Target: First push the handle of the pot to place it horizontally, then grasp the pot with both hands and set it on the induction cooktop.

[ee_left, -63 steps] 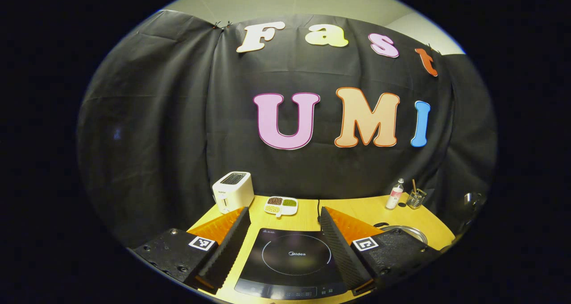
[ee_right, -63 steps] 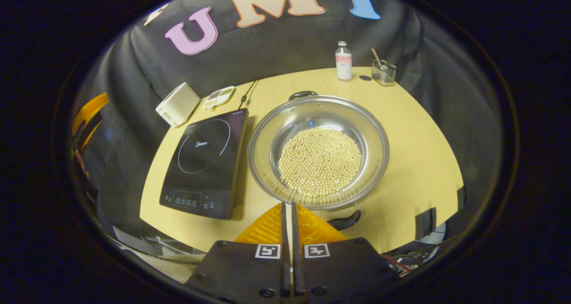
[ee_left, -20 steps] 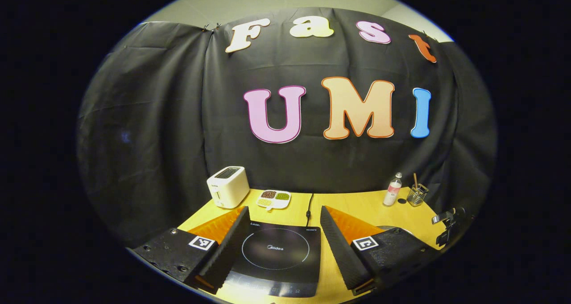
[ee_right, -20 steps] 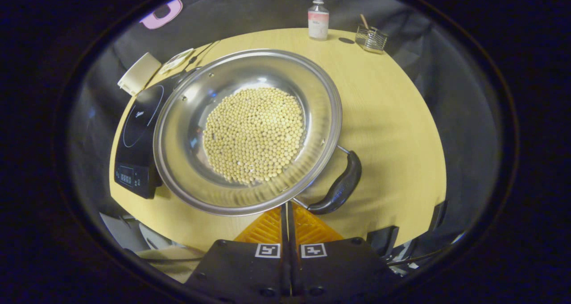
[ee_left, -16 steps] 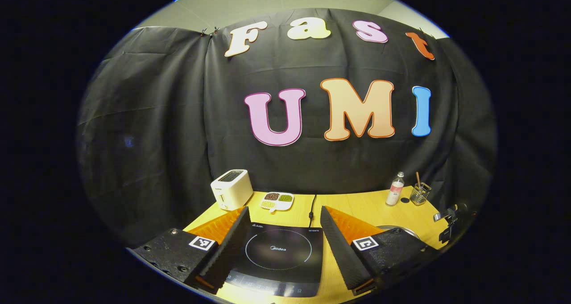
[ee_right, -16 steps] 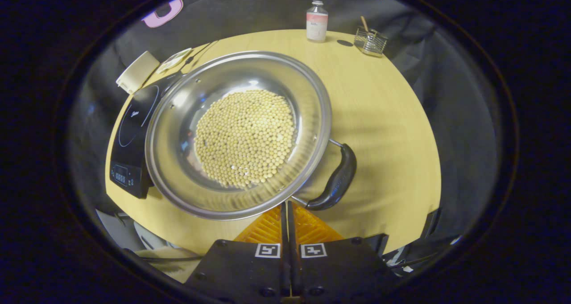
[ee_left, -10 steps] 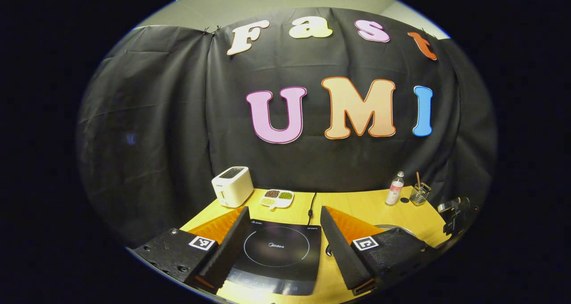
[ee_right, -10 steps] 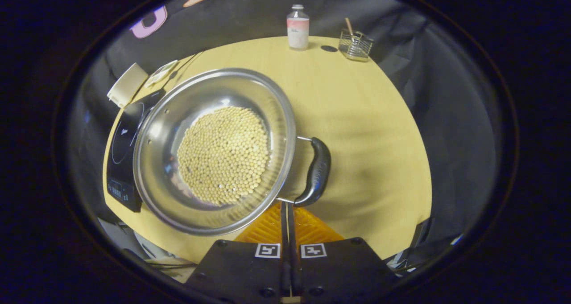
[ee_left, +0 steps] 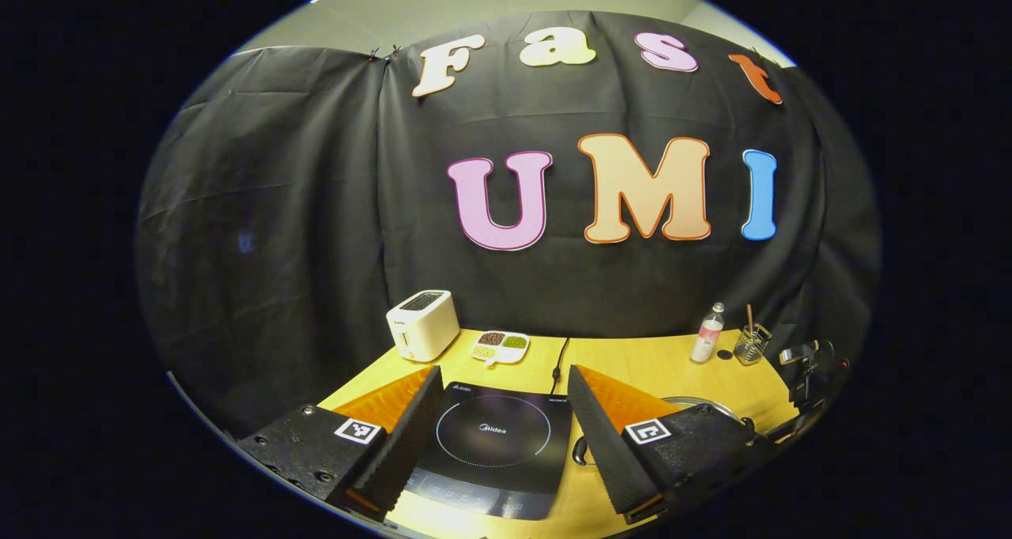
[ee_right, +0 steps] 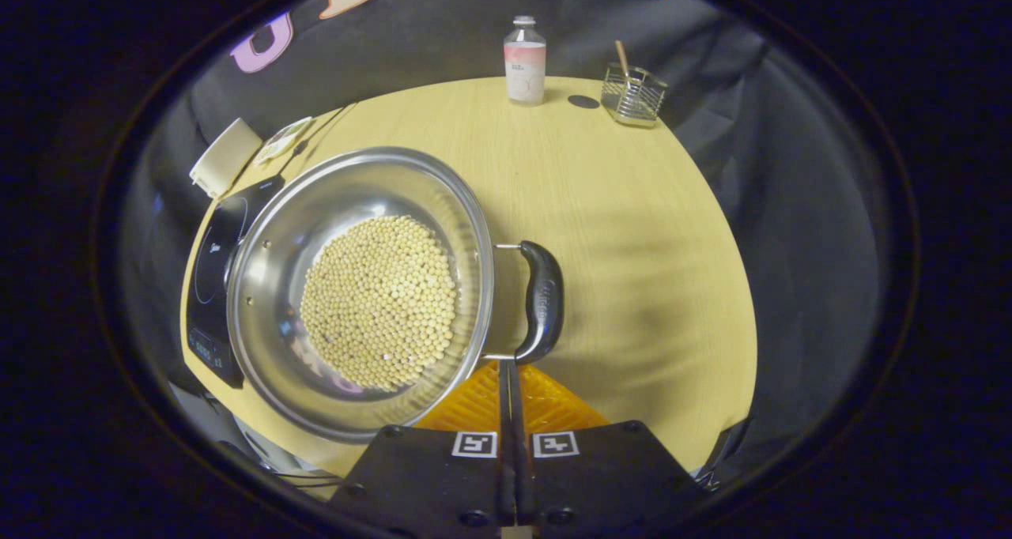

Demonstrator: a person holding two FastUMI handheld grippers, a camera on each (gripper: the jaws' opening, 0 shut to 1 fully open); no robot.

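On table: one pot (ee_right: 356,286), one cooktop (ee_left: 494,444) | left gripper (ee_left: 502,436) jaws apart | right gripper (ee_right: 510,412) jaws closed, empty

pot (ee_left: 696,402): the left gripper's right finger (ee_left: 609,436) is covering all but a rim sliver | induction cooktop (ee_right: 207,278): pot (ee_right: 356,286) is hiding its right side | cooktop front (ee_left: 474,499): running off the left gripper view's lower edge | bottle (ee_right: 524,61) label: reading too small
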